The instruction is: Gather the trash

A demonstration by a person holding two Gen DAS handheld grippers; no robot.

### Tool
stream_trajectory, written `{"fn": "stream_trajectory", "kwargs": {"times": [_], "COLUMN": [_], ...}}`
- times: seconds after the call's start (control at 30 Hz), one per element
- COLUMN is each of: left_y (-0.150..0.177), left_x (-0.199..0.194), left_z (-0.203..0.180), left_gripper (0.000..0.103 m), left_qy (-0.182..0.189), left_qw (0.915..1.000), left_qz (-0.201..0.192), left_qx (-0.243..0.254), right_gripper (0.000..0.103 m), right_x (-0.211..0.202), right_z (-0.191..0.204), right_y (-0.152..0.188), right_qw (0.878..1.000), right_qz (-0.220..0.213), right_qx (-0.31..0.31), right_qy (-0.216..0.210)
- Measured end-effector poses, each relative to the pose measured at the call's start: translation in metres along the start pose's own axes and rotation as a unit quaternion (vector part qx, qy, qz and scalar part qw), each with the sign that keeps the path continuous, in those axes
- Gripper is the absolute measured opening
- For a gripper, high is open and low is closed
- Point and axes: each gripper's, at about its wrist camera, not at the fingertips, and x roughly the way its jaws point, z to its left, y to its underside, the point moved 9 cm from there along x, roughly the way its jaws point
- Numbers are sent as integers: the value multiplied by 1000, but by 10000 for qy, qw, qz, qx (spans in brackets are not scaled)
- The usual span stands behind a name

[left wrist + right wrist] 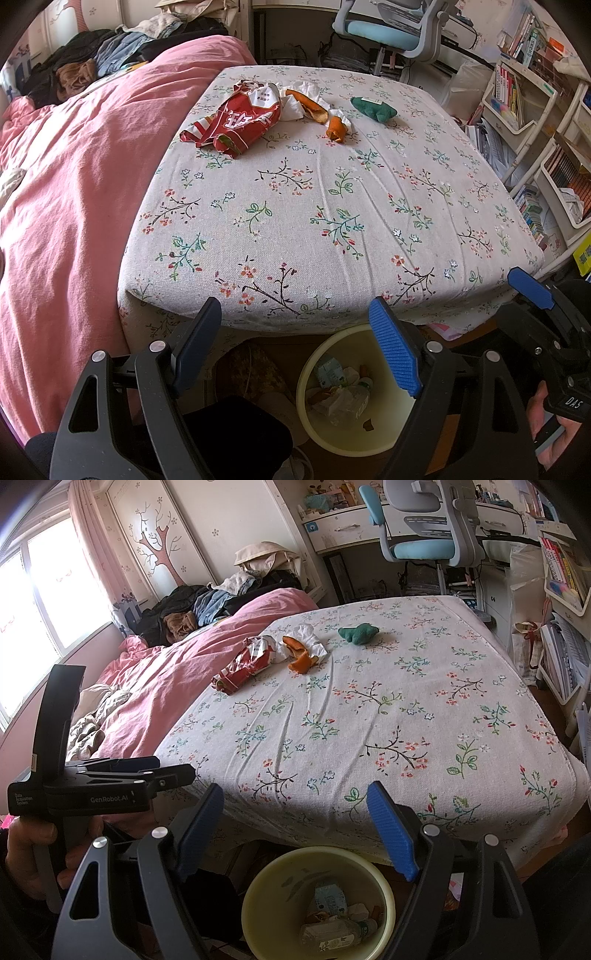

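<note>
Holding both tools back at the near edge of the bed (314, 221), I have the left gripper (295, 343) spread wide and empty, and the right gripper (295, 827) the same, jaws apart with nothing between them. The trash sits in a cluster at the far side of the floral sheet, well apart from either tool: from my left camera the red snack wrapper (236, 122) lies at about 11 o'clock, its long axis running from 7 to 1, with orange peel (314, 109) and a crumpled white tissue (299, 101) just beside it at 12. From the right camera the wrapper (245, 664) also lies at 11 o'clock, the peel (301, 655) nearer 12. The yellow bin (314, 897) waits directly below, at 6. I judge the left tool slightly nearer the wrapper, the right better placed for the peel.
</note>
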Motion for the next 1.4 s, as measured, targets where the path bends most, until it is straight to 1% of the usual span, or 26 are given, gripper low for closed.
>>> {"fn": "stream_trajectory", "kwargs": {"times": [1.03,1.17,1.4], "left_y": [-3,-3,-4], "left_x": [-2,-1,1], "left_z": [11,17,33], "left_gripper": [79,79,79], "left_qy": [-23,26,208], "left_qw": [9997,9991,9949], "left_qz": [-71,-24,-1], "left_qx": [-242,-417,-984], "right_gripper": [78,79,79], "right_x": [0,-1,2], "right_z": [1,4,10], "right_y": [0,-8,-32], "right_qw": [10000,9999,9994], "right_qz": [-16,-82,-221], "right_qx": [-11,-22,-274], "right_qy": [-11,-57,-48]}}
